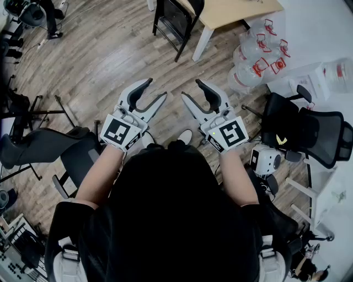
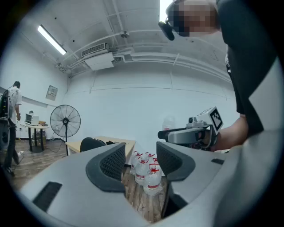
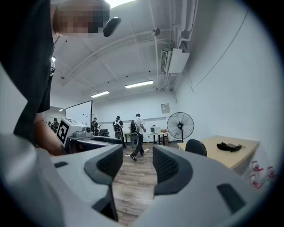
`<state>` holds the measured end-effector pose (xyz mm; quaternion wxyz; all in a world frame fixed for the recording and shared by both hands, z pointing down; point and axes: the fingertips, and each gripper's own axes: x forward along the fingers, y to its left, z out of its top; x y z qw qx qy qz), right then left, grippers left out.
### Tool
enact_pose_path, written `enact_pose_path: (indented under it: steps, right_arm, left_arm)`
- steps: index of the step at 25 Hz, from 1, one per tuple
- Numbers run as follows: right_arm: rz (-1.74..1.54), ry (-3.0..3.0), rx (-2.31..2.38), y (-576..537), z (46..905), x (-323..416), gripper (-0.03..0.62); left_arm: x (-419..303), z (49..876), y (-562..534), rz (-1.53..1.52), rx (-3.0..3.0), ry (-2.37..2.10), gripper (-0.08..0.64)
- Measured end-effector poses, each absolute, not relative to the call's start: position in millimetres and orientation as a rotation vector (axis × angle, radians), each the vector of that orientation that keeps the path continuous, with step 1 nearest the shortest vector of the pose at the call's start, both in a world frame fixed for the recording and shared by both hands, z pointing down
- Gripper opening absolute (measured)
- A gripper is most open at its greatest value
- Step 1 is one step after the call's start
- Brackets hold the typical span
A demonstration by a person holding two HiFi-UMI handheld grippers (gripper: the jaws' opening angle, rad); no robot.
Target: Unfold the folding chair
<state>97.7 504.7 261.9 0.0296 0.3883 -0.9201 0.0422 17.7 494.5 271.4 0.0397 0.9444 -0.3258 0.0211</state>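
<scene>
head view: overhead, steeply down | 2 gripper views: level, facing forward | all 3 share table (image 1: 237,14)

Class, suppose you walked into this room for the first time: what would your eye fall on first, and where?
The left gripper and right gripper, held side by side over the wooden floor with jaws apart and empty, dominate the head view's middle. Next come the red-capped water bottles at upper right, beside a light table.

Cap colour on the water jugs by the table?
Red, on the water jugs; clearest in the left gripper view.
</scene>
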Motion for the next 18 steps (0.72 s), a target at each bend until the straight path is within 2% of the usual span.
enact_pose_path:
  steps: [18]
  right_arm:
    - [0.168,-2.866,1.188,527.2,268.8,74.7,0.21]
  left_arm:
    - [9.5,271.9,519.8,0.053,2.884,-1.013,0.21]
